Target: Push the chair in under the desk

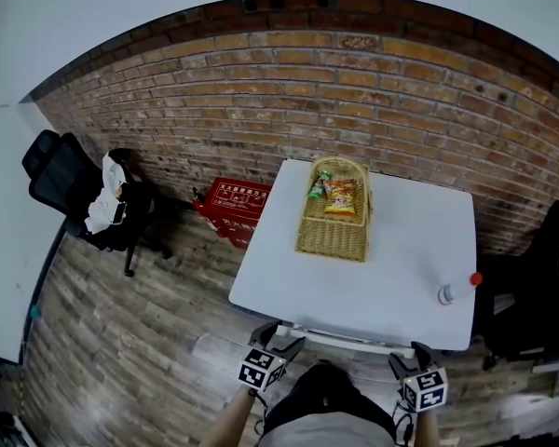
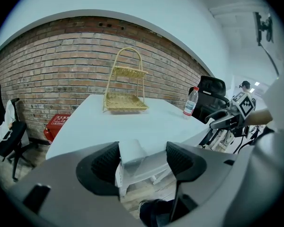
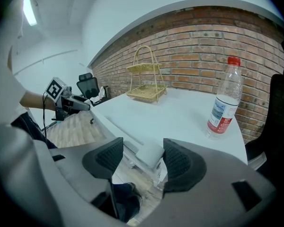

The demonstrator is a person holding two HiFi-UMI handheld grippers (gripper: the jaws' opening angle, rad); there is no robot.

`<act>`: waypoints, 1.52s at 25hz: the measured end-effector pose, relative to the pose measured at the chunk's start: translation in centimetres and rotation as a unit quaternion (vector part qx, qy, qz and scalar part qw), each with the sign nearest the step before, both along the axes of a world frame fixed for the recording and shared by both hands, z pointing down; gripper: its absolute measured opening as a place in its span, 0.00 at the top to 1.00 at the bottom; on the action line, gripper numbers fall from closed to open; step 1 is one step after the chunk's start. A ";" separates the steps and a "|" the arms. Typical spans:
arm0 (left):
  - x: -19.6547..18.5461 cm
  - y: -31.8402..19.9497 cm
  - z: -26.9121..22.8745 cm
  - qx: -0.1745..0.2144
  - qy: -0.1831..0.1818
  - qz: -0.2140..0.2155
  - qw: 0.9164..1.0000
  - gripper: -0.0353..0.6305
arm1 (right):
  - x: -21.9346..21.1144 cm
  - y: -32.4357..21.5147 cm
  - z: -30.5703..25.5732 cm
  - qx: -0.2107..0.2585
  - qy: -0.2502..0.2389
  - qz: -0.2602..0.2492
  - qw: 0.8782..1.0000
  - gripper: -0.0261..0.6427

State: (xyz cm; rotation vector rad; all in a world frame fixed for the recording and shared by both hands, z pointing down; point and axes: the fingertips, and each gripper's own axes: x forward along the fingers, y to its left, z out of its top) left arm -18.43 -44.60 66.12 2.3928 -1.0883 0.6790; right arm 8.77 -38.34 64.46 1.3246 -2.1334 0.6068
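A white chair is tucked beneath the white desk; only its top rail shows past the desk's front edge. My left gripper is at the rail's left end and my right gripper at its right end. In the left gripper view the jaws stand apart with a white piece of the chair between them, close to the left pad. In the right gripper view the gripper is likewise open around a white chair piece. The seat and legs are hidden.
On the desk stand a wicker basket with snack packs and a water bottle near the right edge. A black office chair with clothes on it is at the left, another black chair at the right, a red box by the brick wall.
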 end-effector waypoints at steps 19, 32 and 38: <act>0.5 -1.4 -9.2 0.091 0.092 -0.052 0.990 0.48 | 0.1 -0.7 -8.5 0.100 0.020 0.018 0.995 0.60; 6.9 -1.3 -16.3 0.188 0.141 -0.065 0.970 0.89 | -3.1 -4.2 -14.0 0.246 -0.024 0.089 0.965 0.94; 7.9 -0.5 -16.3 0.178 0.154 -0.077 0.969 0.89 | -3.5 -3.9 -14.3 0.247 -0.051 0.098 0.963 0.94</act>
